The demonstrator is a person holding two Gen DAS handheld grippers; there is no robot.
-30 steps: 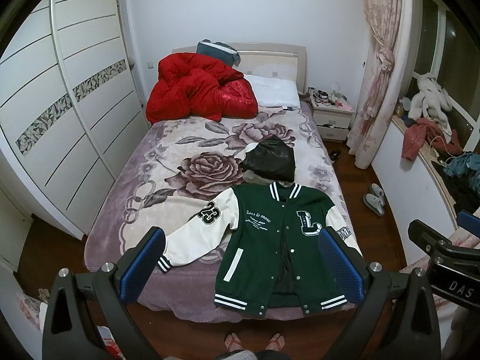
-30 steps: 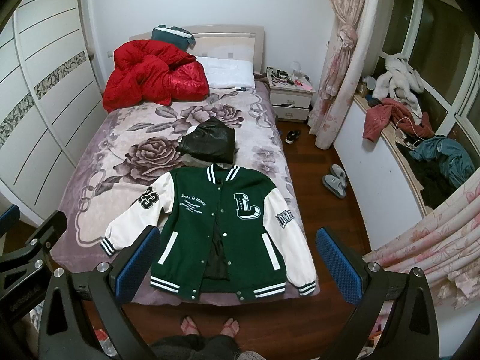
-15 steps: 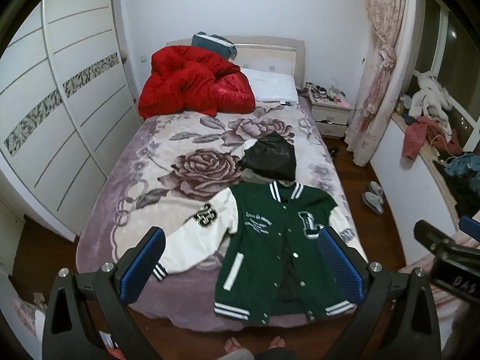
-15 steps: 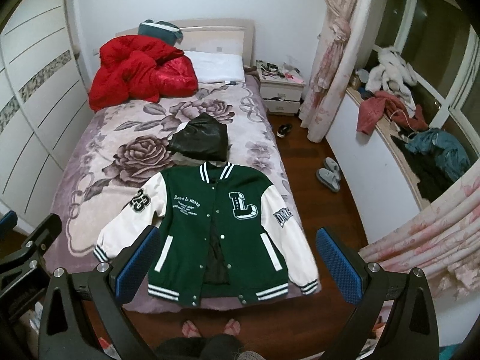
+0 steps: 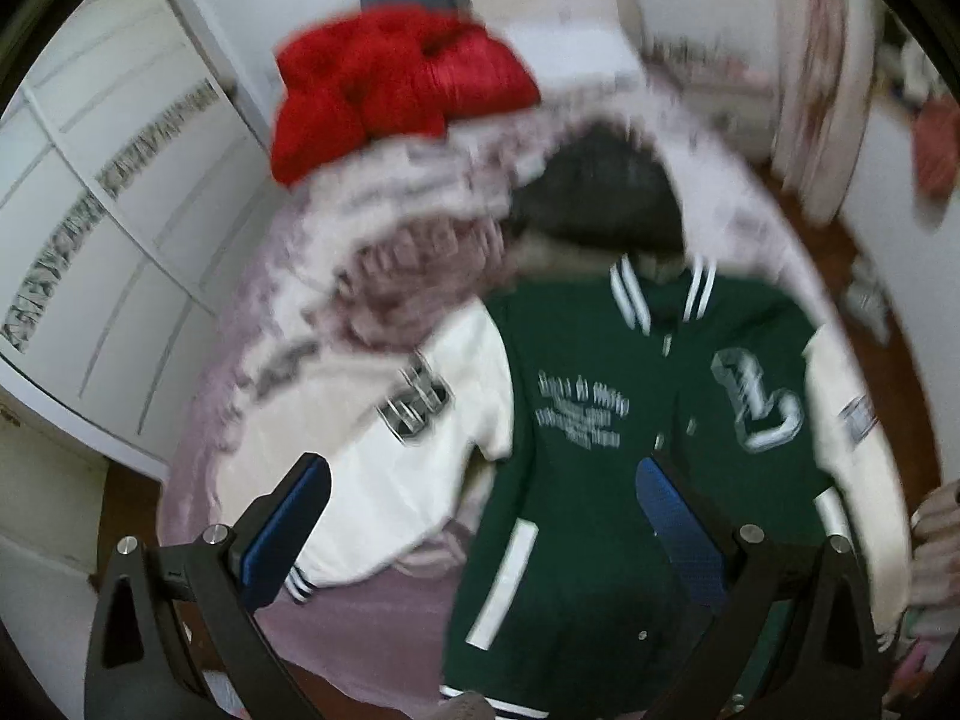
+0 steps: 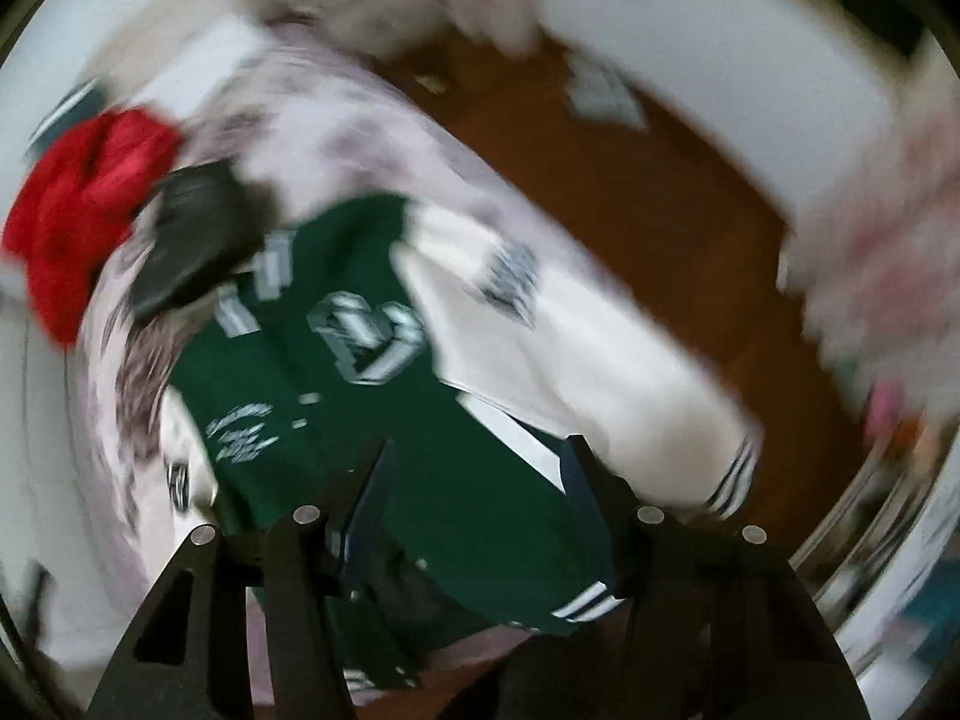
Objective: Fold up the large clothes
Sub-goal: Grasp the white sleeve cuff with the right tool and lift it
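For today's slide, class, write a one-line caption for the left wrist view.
Open left gripper above a green varsity jacket spread on a floral bedspread, red quilt behind.

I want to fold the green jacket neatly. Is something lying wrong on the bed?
Yes. A black garment lies right above the green jacket collar and seems to touch it. The jacket's front is unbuttoned and gapes near the hem. Both views are blurred, so finer faults cannot be judged.

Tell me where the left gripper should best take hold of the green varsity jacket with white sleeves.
Probably the striped cuff of the spread white sleeve, approached from the foot of the floral-blanketed bed. The cuff lies flat just ahead of the open left gripper, making a thin pinchable edge.
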